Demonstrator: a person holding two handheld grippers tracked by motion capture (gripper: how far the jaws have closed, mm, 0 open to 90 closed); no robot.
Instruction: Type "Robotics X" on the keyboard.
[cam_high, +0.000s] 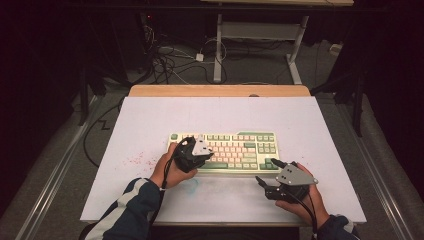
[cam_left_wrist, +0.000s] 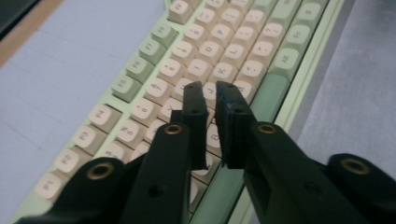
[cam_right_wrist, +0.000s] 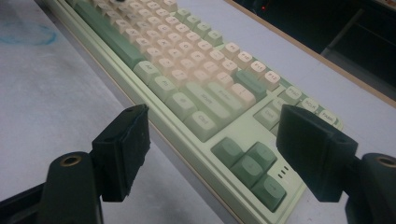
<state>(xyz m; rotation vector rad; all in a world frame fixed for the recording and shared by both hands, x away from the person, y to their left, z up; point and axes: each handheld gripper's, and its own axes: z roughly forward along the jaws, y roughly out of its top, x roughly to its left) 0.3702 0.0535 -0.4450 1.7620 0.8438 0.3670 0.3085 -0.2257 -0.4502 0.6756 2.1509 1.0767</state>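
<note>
Keyboard (cam_high: 235, 148), green and cream: lying mid-table (cam_high: 150, 120). Left gripper (cam_left_wrist: 210, 91): hovering over the letter keys, jaws nearly together, clasping nothing. Right gripper (cam_right_wrist: 210, 154): waiting at the keyboard's right end, jaws wide apart.

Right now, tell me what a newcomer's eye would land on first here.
The green-and-cream keyboard stands out, lying mid-table on the white tabletop. The left gripper hovers over its keys, fingers nearly closed. The right gripper sits wide open off the keyboard's right near corner.

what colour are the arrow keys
Sage green arrow keys, clearest in the right gripper view.
</note>
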